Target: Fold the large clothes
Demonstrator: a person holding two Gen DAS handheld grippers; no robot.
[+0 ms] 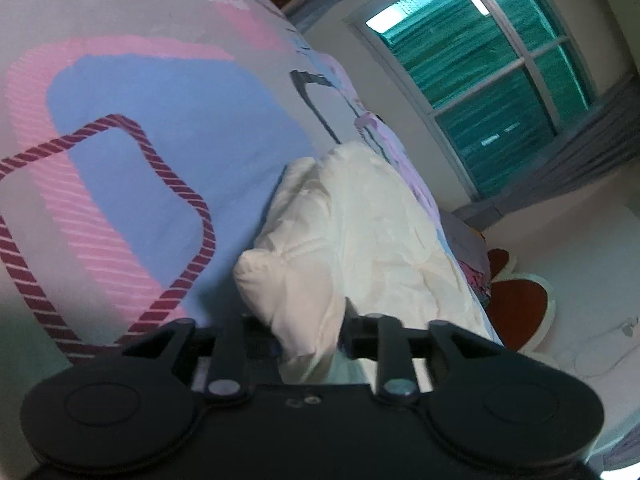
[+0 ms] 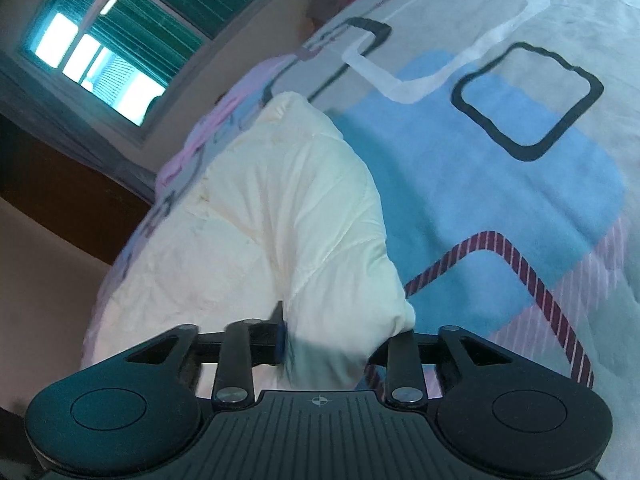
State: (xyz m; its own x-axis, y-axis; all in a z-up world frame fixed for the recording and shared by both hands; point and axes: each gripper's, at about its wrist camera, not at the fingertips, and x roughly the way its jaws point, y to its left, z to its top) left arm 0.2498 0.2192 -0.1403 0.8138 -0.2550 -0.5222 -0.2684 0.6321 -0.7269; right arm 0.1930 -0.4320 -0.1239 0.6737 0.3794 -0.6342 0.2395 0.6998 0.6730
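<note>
Garment (image 1: 360, 232) cream, on bedspread (image 1: 160, 120) | left gripper (image 1: 310, 340) seemingly clamped | right gripper (image 2: 328, 344) likewise

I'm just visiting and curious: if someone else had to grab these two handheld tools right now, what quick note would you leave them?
Left gripper: shut on a bunched end of the cream padded garment.
Right gripper: shut on another end of the same garment.
The garment lies on the patterned bedspread, near the bed's edge toward the window.
Done: both ends gripped; some bulk looks doubled over.
Left: finish the fold, lay it flat, release. How many folds remain, I cannot tell.
</note>
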